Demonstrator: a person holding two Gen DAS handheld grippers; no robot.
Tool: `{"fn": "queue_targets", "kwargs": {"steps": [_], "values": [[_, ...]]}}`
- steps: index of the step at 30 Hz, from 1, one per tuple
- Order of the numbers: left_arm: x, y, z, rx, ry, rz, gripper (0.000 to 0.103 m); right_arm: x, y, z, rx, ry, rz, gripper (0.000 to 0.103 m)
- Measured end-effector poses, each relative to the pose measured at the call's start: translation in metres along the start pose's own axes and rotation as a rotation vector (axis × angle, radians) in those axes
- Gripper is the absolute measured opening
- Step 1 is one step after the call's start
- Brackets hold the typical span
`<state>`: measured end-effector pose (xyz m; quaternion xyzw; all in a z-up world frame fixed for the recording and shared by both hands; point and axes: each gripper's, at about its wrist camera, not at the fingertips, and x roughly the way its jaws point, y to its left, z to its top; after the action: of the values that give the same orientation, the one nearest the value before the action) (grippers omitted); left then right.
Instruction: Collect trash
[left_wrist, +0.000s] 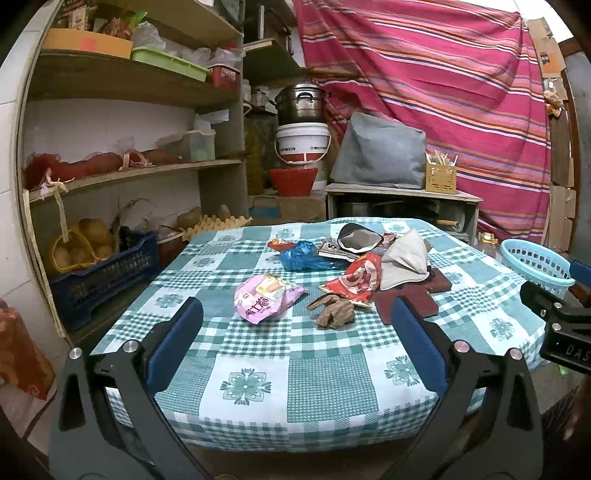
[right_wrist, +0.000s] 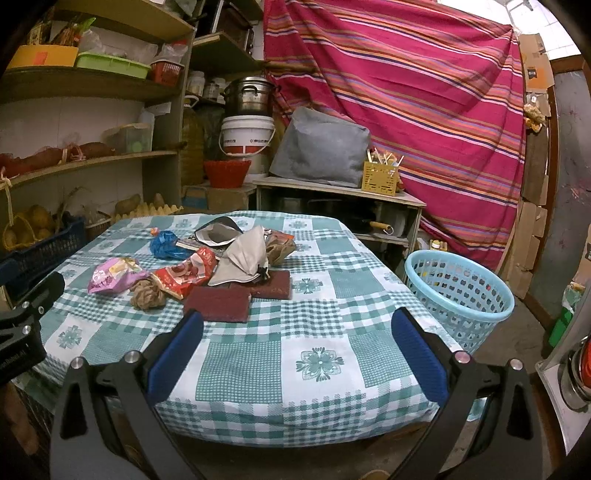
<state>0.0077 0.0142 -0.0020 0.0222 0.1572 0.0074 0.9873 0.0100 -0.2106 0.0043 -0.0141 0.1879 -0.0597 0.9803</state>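
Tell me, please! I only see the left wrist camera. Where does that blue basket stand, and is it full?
Observer: The right wrist view shows the whole blue basket. It stands upright on the floor, just off the right side of the table. I see no trash in the part of its inside that shows.
Operator: Is anything hiding behind the grey bag?
Observer: Yes. A crumpled brown paper lies right behind the grey bag, touching it.
Operator: Is my other tool holding something?
Observer: No. The right tool is open, with nothing between its fingers.
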Motion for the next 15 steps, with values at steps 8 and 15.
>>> {"fn": "queue_targets", "kwargs": {"steps": [8, 15], "values": [[-0.0009, 0.0015, 0.0024, -0.001, 0.001, -0.001, 0.098, 0.0017, 0.0013, -0.0008, -0.003, 0.002, -0.001, 0.099], [-0.001, 0.0012, 0.002, 0.002, -0.001, 0.001, 0.098, 0.002, 0.0001, -0.0004, -0.002, 0.004, 0.0, 0.099]]}}
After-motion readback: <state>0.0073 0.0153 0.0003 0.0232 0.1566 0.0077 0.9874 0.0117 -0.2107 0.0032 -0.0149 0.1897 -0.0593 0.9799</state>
